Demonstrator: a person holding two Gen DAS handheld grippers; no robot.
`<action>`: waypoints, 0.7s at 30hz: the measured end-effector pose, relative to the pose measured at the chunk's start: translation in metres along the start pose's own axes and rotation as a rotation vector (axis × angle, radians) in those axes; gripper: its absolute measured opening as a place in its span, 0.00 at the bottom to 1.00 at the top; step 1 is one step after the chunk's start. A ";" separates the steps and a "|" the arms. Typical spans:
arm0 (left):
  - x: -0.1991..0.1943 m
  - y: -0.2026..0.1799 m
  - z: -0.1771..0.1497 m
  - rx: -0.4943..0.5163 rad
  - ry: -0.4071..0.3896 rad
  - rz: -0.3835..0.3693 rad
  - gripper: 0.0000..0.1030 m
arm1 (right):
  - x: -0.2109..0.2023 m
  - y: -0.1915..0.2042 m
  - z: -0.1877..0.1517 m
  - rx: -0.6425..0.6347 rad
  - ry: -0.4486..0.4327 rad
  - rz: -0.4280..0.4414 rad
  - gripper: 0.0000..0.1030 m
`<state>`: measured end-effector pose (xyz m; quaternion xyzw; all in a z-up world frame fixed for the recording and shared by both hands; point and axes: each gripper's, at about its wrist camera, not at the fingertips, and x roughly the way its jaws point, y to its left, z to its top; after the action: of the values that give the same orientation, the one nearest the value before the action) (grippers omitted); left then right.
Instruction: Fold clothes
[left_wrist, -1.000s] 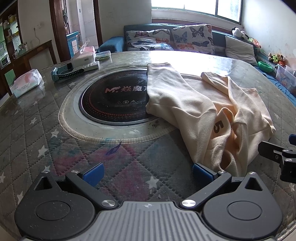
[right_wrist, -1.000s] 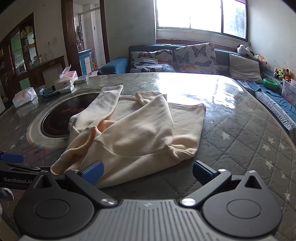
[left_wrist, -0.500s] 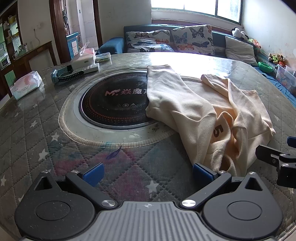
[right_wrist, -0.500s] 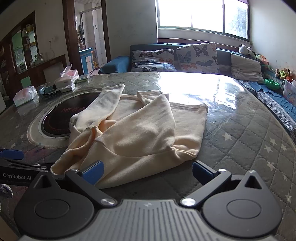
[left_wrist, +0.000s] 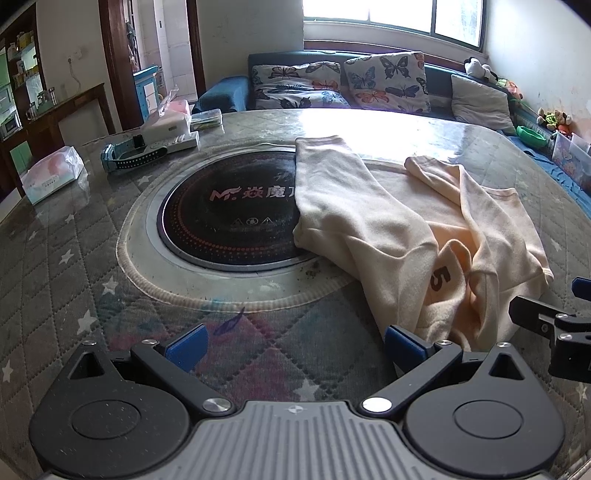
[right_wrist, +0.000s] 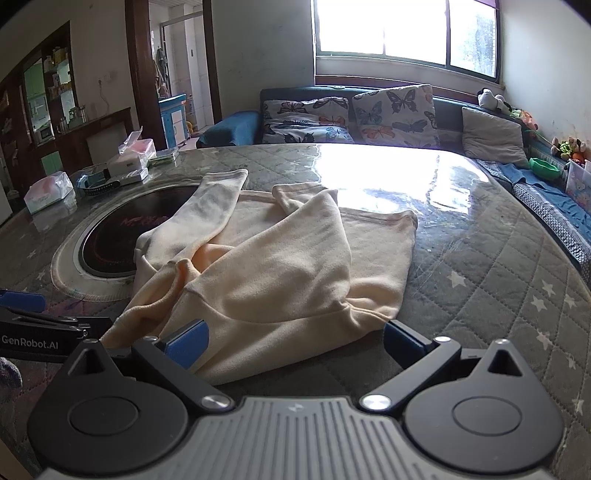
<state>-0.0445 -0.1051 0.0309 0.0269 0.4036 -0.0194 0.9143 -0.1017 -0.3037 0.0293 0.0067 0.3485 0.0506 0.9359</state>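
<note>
On the left of the tabletop (left_wrist: 55, 266) sit two tissue packs (left_wrist: 51, 179), then one round black cooktop (left_wrist: 229, 218), and one cream sweatshirt (left_wrist: 406, 236) lies crumpled right of it, one sleeve draped over the cooktop's edge. The left gripper (left_wrist: 295, 341) and the right gripper (right_wrist: 295, 341) each have their jaws spread wide and hold nothing, both just short of the sweatshirt's near hem. Against a second ago, the sweatshirt lies unchanged and both grippers have barely shifted.
</note>
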 end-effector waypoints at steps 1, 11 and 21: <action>0.000 0.000 0.001 0.001 -0.002 0.001 1.00 | 0.001 0.000 0.001 0.002 0.000 -0.001 0.98; 0.005 -0.004 0.024 0.044 -0.046 0.003 1.00 | 0.012 -0.004 0.014 -0.025 0.003 -0.002 0.91; 0.016 -0.016 0.052 0.085 -0.074 -0.078 0.99 | 0.033 -0.020 0.049 -0.024 0.004 0.006 0.79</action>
<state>0.0035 -0.1247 0.0538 0.0494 0.3690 -0.0732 0.9252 -0.0429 -0.3191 0.0439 -0.0036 0.3499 0.0576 0.9350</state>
